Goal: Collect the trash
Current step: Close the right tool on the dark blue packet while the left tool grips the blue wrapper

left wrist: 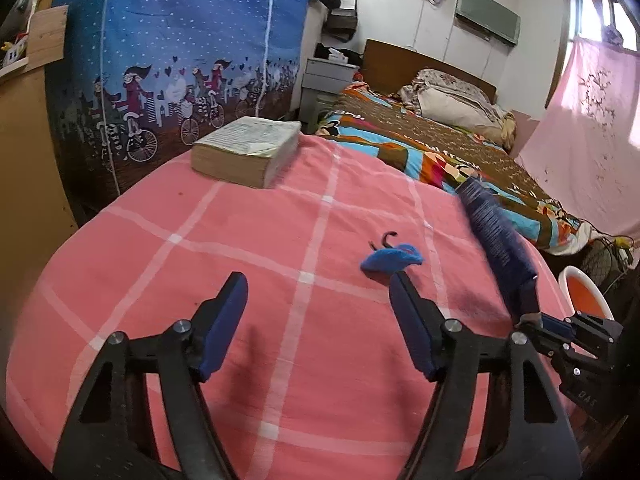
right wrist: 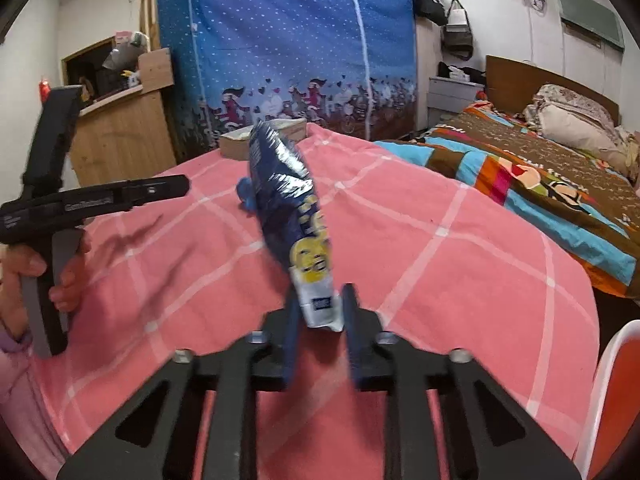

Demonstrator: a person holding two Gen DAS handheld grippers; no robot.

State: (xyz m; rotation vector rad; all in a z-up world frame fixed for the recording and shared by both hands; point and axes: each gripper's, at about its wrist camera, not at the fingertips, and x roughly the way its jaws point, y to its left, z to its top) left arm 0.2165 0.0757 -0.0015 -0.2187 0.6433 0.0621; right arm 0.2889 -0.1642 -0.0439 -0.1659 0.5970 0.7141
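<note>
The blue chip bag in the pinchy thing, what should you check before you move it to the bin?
1. Crinkly dark blue snack bag pinched at its white end by the right gripper: ok.
2. Bag lifted off the pink checked cloth: ok.
3. Left gripper open, empty: ok.
4. Small blue felt scrap collected: not ok, lies on the cloth.
5. Thick paperback book out of the way: ok.
6. White-rimmed orange bin has room: cannot tell.

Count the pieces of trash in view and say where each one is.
2. The dark blue snack wrapper is clamped in the right gripper above the pink cloth; the small blue scrap lies on the cloth near the open left gripper.
</note>
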